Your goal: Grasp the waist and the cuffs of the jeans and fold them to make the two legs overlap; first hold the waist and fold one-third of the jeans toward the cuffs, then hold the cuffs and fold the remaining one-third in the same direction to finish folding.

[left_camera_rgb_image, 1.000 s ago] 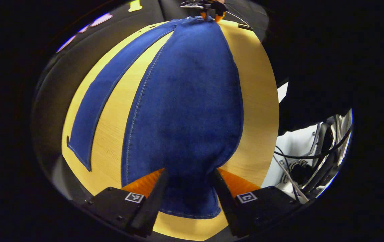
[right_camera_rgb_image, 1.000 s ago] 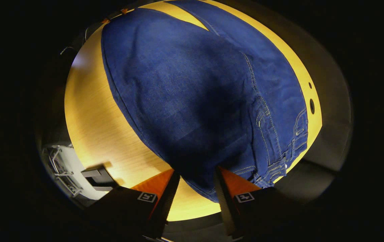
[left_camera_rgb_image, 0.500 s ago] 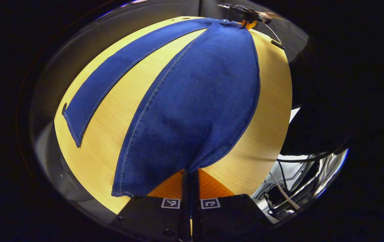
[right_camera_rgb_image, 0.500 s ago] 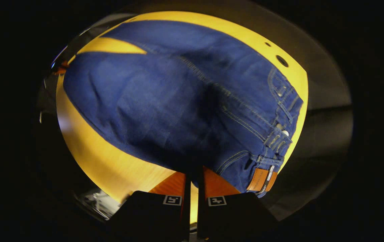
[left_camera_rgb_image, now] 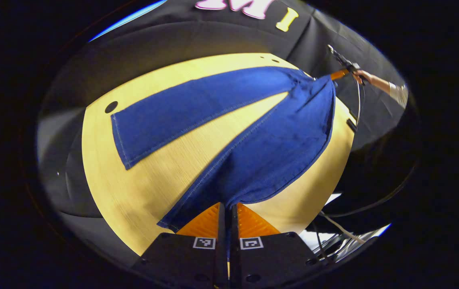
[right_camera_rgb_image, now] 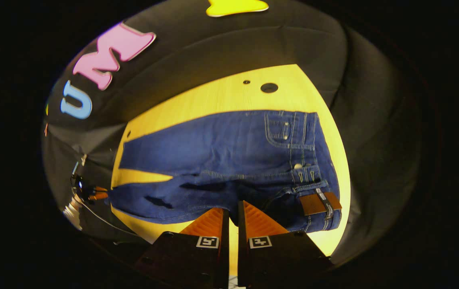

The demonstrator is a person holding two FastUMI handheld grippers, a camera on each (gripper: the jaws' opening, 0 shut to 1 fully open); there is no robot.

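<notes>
The jeans are deep blue denim with pale stitching along the seams and pockets, and a tan-brown patch sits at the waist. The table is yellow light wood with a fine grain and dark round holes.

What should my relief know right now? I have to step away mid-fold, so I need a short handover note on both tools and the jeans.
Left tool: shut on the cuff of the near leg, lifted off the wooden table.
Right tool: shut on the waist by the leather patch.
Jeans: the far leg lies flat on the table; the near leg hangs between the two tools.
Done: both grasps made, near side raised.
Left: probably carry the raised leg over the flat one so the legs overlap, then fold the waist third toward the cuffs, then the cuff third.
</notes>
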